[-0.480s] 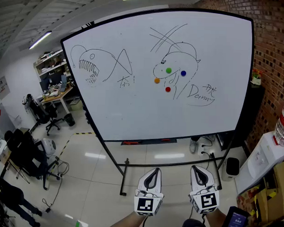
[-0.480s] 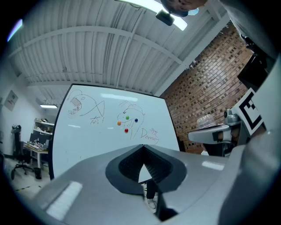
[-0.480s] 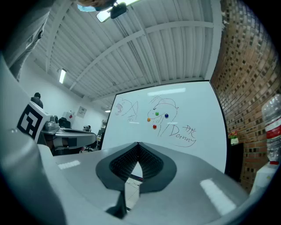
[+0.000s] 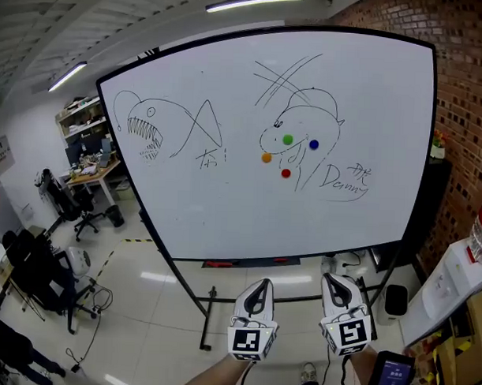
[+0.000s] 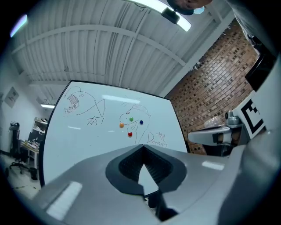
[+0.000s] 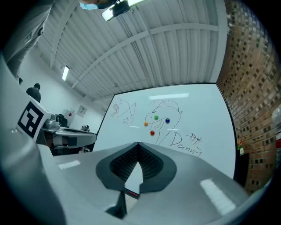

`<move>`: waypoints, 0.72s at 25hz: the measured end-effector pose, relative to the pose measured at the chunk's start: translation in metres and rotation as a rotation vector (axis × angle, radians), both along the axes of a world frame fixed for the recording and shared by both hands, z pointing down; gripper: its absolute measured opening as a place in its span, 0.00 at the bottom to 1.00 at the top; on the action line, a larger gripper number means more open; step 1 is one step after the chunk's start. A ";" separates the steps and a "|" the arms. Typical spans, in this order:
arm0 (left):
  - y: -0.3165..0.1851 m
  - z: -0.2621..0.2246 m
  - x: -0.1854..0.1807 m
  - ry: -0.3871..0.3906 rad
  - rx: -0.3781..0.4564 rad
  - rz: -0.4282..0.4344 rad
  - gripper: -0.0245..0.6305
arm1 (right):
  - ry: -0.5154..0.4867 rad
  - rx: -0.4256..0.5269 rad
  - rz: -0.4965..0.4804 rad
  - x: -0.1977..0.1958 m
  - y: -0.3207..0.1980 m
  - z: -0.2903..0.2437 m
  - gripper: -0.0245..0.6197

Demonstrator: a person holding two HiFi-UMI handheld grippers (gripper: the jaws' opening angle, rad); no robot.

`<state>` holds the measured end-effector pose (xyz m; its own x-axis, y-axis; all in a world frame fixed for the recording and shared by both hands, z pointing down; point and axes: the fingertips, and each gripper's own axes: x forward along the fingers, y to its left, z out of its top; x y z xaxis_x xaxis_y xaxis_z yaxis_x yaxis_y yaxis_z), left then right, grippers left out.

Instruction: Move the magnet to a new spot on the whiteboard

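Approach step, nothing gripped yet. Left gripper (image 4: 259, 284) and right gripper (image 4: 338, 279): jaws together, empty, low before whiteboard (image 4: 224, 211), well apart from it. Green magnet (image 4: 288, 139), blue magnet (image 4: 313, 144), orange magnet (image 4: 266, 158), red magnet (image 4: 286, 173) clustered on drawing, board's upper right. Next: reach up, open jaws, clamp one magnet.

Magnets (image 4: 288, 139): grn, blu, orng, red; board (image 4: 224, 211) white.

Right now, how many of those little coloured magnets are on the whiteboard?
4, clustered together on the whiteboard: green magnet on top, blue magnet to its right, orange magnet lower left, red magnet lowest. None looks hidden.
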<state>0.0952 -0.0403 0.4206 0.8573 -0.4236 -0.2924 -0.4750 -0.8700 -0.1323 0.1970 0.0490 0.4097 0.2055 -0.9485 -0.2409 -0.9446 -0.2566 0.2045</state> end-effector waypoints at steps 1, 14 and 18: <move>-0.009 -0.003 0.008 0.006 0.007 -0.006 0.04 | 0.004 0.010 -0.007 0.008 -0.009 -0.003 0.05; -0.123 -0.053 0.123 0.063 0.085 -0.124 0.04 | 0.060 0.089 -0.115 0.122 -0.130 -0.040 0.05; -0.154 -0.070 0.147 0.096 0.095 -0.166 0.04 | 0.091 0.103 -0.145 0.145 -0.158 -0.048 0.05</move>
